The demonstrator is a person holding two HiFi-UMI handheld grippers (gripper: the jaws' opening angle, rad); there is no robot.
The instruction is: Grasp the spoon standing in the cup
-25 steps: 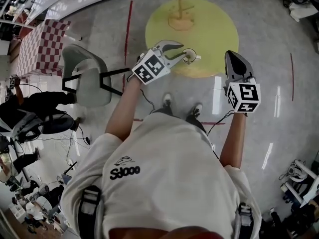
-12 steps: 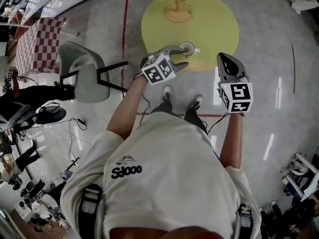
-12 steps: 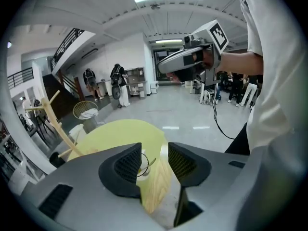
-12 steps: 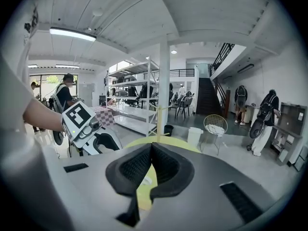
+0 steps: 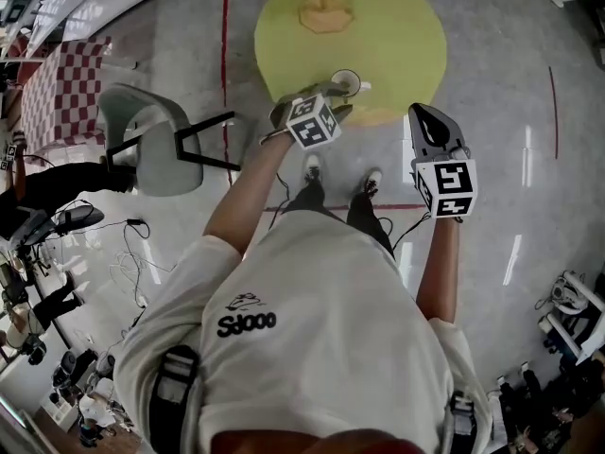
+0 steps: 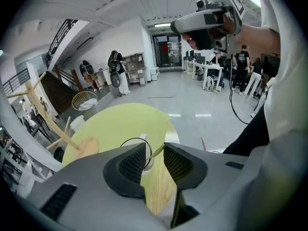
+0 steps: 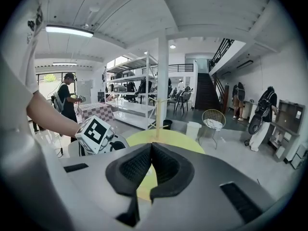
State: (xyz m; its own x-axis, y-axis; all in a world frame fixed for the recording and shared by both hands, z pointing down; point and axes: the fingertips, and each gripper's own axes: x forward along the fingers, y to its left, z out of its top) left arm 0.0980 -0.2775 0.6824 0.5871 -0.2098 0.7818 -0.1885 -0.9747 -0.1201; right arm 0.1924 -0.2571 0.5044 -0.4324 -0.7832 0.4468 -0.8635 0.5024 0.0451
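A clear cup (image 5: 345, 82) stands near the front edge of the round yellow table (image 5: 397, 26). In the left gripper view the cup (image 6: 131, 143) shows just beyond the jaws, and the thin spoon handle (image 6: 158, 150) leans out of it into the gap. My left gripper (image 5: 333, 93) reaches the cup from the left. Its jaws are closing around the handle (image 6: 154, 149), with a gap still showing beside the pads. My right gripper (image 5: 427, 112) hangs to the right of the cup, apart from it. It is shut and holds nothing (image 7: 151, 146).
A wooden stand (image 5: 326, 12) rises from the far side of the table, also seen as a wooden stand (image 6: 43, 124) at the left. A grey chair (image 5: 156, 140) and a checked table (image 5: 61, 88) are on the left. People stand in the background.
My left gripper has moved in on the cup and its jaws have narrowed around the spoon handle. The right gripper has stayed beside it.
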